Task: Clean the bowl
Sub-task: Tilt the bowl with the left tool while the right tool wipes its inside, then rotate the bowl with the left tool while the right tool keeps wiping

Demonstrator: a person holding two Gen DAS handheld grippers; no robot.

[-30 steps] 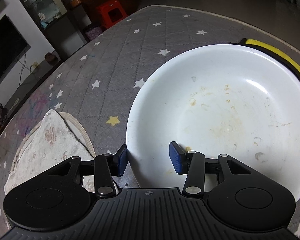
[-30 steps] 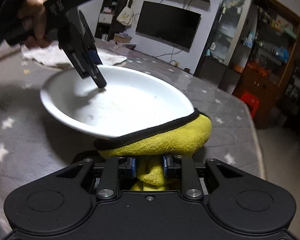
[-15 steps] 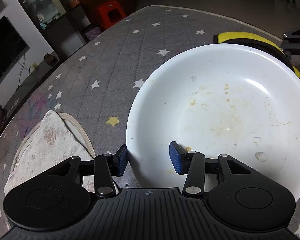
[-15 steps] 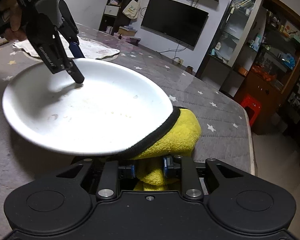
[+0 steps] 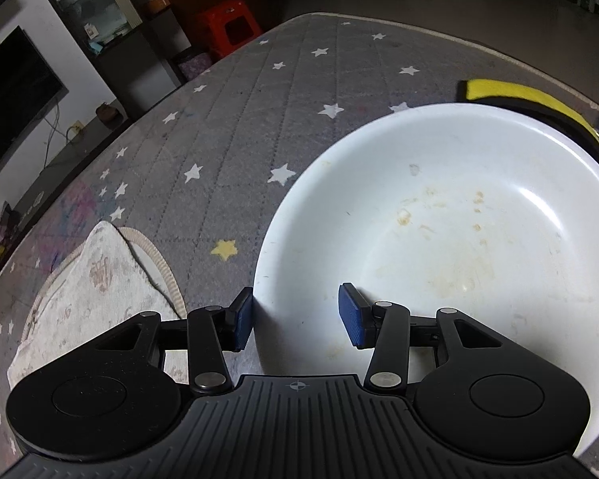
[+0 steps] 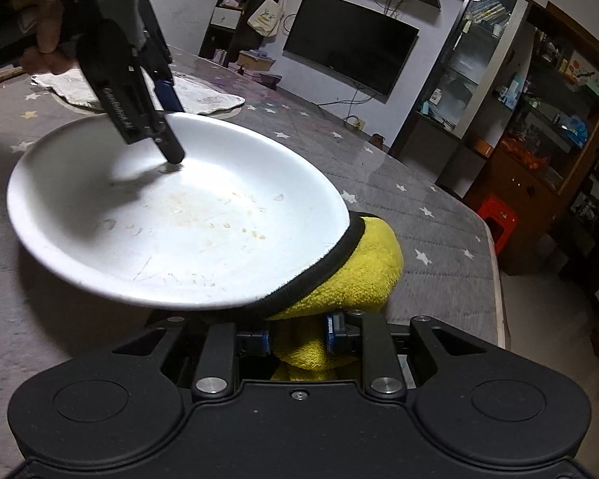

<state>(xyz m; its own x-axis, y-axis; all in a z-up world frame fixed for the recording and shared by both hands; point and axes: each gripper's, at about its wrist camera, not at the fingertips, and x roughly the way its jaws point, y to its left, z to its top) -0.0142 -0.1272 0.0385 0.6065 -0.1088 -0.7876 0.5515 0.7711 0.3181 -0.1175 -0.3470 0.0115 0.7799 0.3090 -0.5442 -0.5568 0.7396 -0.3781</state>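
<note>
The left gripper is set astride the near rim of the white bowl, with 1 blue pad outside the wall at about 9 o'clock of the rim and the other inside the basin; the rim is grasped between them, and in the right wrist view the bowl is seen tilted, its far side raised off the cloth under that gripper, which is held by a hand at 11 o'clock of the frame. The right gripper is clenched on a yellow cloth with a black edge, the 2 blue pads being pressed into the bunched fabric just below the bowl's near rim at 6 o'clock. The cloth is tucked against and under that rim, its black border following the rim's curve. From the left wrist view the same yellow cloth is seen past the bowl's far edge at 1 o'clock. Yellowish dried smears and specks are spread over the bowl's basin. The bowl is placed on a grey quilted cover with white stars. A pale patterned towel is laid on the cover at 9 o'clock of the bowl, near it but apart. A dark television is mounted on the wall at 12 o'clock in the right wrist view, and a red stool is seen beyond the cover at 11 o'clock in the left wrist view.
</note>
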